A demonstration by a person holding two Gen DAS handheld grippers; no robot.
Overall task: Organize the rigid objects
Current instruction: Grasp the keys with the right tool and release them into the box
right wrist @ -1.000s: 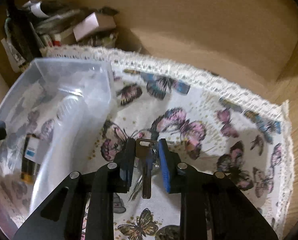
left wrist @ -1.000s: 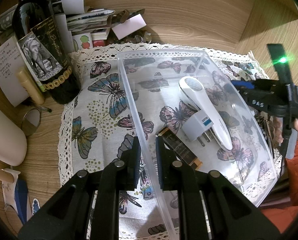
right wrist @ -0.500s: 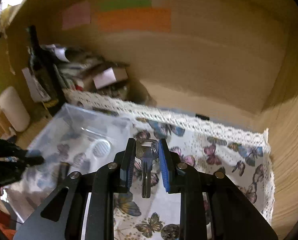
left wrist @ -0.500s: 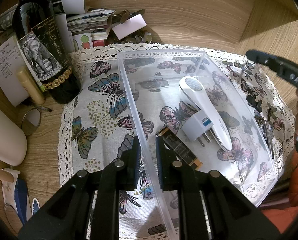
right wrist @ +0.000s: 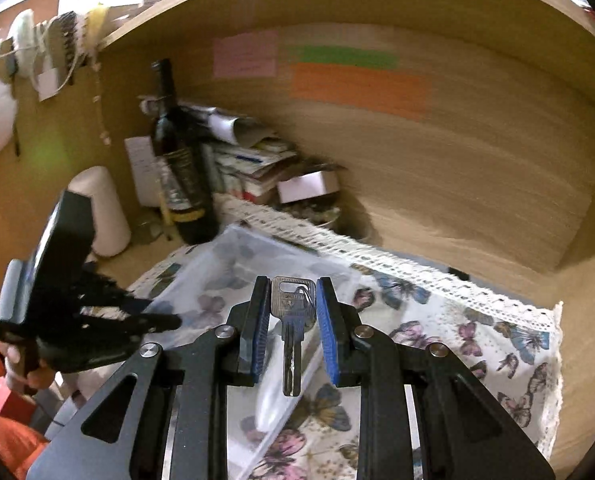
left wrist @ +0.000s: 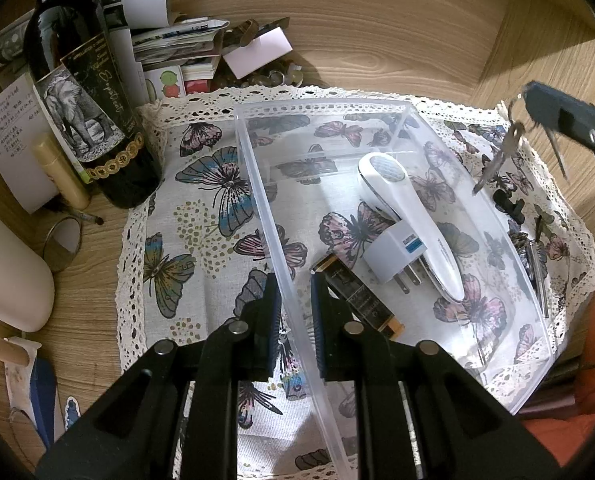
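Roughly midway: right gripper (right wrist: 289,312) fingers clamp the keys (right wrist: 291,320), airborne at bin's 2 o'clock. Left gripper (left wrist: 293,304) pinches the clear bin (left wrist: 257,184) wall. Adapter (left wrist: 393,250), massager (left wrist: 405,216) inside; small bits, probably clips (left wrist: 507,202), remain on cloth.

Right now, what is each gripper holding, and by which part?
Right gripper: the keys, by the head. Left gripper: the clear bin, by its side wall.

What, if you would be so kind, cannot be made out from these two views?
- Left wrist view: whether the left gripper pinches the clear bin wall; a gap shows beside it.
- Left wrist view: the right gripper is cut off by the edge.
- Right wrist view: the bin's contents are blurred behind the keys.
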